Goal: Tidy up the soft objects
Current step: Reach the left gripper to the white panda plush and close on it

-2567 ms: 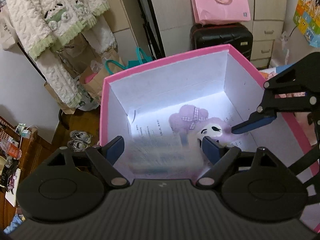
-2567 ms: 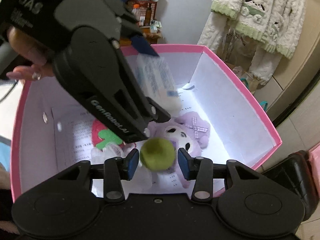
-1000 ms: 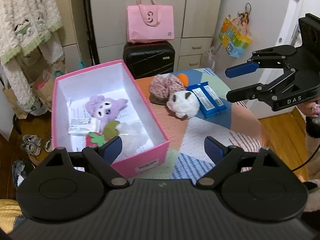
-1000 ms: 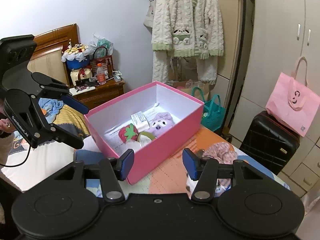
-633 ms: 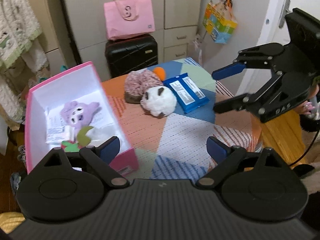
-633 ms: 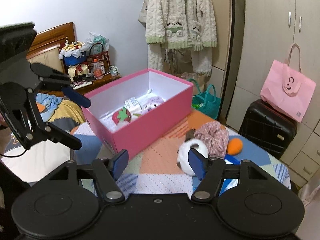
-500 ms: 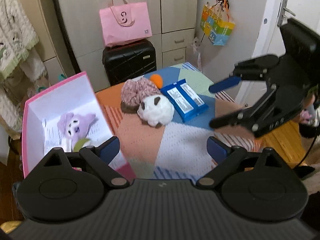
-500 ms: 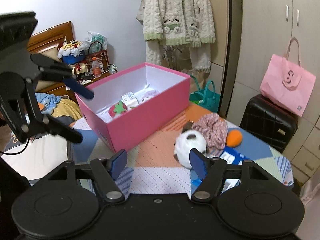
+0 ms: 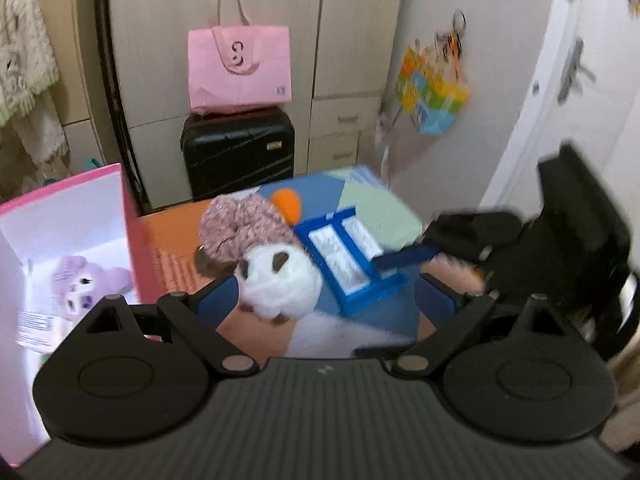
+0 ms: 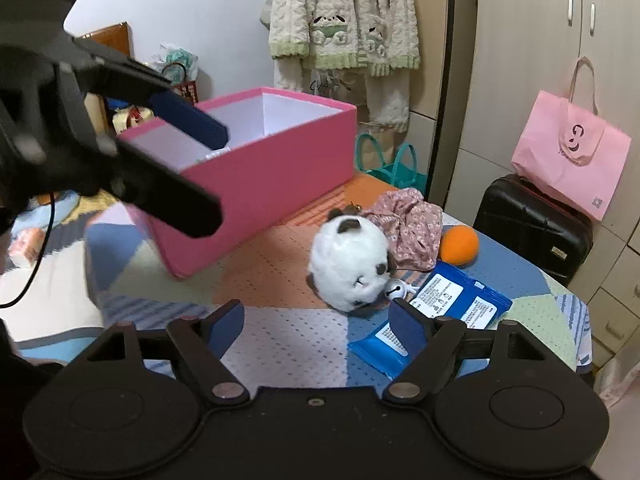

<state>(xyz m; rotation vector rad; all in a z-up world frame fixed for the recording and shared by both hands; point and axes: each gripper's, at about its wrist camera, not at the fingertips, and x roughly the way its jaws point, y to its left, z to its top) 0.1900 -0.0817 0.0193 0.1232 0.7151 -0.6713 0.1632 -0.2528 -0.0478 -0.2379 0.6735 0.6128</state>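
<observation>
The white plush (image 10: 350, 266) is seen just ahead of the right gripper (image 10: 318, 322), whose empty jaws are opening; the left gripper (image 9: 326, 300) is spread wide, empty. Soft and light, it is best pinched across its round middle.
</observation>
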